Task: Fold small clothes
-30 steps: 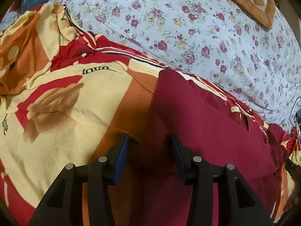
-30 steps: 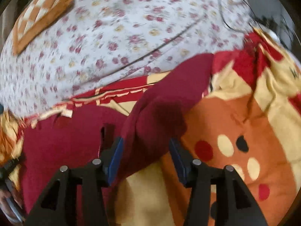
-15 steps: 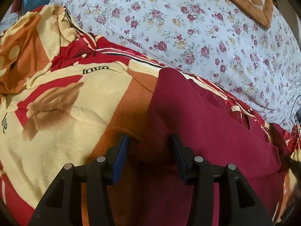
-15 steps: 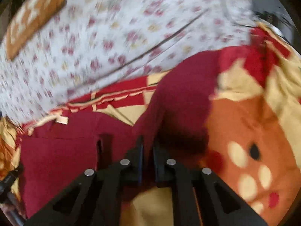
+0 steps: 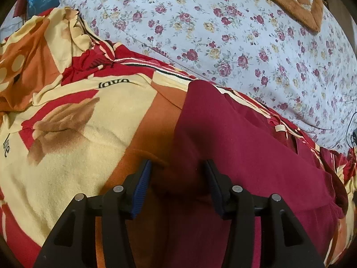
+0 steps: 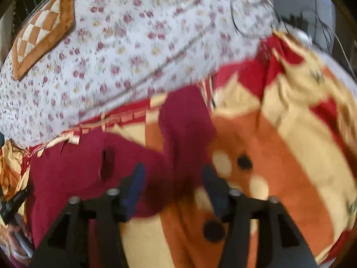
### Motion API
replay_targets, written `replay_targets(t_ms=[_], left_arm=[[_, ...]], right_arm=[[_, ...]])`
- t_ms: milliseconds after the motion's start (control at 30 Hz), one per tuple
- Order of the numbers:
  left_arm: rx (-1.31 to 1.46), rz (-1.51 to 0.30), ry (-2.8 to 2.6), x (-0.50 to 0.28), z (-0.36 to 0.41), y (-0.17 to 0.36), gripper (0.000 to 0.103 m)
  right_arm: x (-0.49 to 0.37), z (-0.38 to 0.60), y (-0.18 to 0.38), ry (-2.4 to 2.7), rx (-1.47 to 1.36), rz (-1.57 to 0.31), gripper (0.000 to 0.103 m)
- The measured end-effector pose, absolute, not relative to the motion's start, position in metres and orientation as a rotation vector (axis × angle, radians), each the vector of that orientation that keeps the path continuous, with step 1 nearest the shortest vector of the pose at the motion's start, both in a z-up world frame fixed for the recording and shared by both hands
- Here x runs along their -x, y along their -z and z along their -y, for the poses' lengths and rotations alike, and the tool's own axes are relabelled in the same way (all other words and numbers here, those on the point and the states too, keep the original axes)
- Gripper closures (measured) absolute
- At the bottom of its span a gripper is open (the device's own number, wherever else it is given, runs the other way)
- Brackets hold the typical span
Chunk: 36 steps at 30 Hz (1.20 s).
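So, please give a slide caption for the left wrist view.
Left tongs open astride a fold of the maroon garment on a patterned blanket.

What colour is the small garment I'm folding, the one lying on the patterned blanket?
Plain dark maroon red garment, no print visible. It shows best in the left wrist view.

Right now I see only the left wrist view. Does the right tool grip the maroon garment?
Observer: No. The right tool has just been opening its jaws. A strip of the maroon garment lies between them, but the pads do not press it.
Operator: Where does this strip go?
Observer: It runs away from the tool, over the blanket, and ends near the floral sheet.
Operator: Is anything lying on that sheet?
Observer: Yes, a thin looped cable lies near its far right corner.
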<state>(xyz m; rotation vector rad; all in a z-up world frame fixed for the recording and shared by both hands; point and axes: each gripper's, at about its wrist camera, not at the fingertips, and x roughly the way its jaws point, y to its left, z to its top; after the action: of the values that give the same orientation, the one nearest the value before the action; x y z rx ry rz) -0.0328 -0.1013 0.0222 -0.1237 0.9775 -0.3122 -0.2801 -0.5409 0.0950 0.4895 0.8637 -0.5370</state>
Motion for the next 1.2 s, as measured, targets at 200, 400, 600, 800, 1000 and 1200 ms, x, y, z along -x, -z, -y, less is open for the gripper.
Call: replay_targets(t_ms=[200,400,600,800,1000,1200], left_arm=[[0.116,-0.977,0.317,0.033,0.104,-0.022,0.059],[0.088,-0.977,0.319,0.033,0.110,-0.021,0.053],[0.095,-0.969,0.314,0.033,0.108,-0.023,0.054],[0.151,-0.850,0.277,0.041,0.090,-0.053,0.057],[0.215,-0.856,0.295,0.043,0.077,-0.060,0.057],[0.275,-0.836,0.319,0.045,0.066,-0.069,0.057]], right_arm=[[0.176,0.580,-0.068,0.538,-0.383,-0.998,0.032],[0.112,0.611,-0.008,0.609,-0.361,-1.169,0.040],[0.134,0.621,-0.032,0.519,-0.446,-1.050,0.095],[0.197,0.596,-0.126,0.247,-0.564,-0.788,0.095],[0.194,0.537,-0.180,-0.023,-0.604,-0.681,0.095],[0.154,0.450,-0.180,-0.187,-0.541,-0.733,0.095]])
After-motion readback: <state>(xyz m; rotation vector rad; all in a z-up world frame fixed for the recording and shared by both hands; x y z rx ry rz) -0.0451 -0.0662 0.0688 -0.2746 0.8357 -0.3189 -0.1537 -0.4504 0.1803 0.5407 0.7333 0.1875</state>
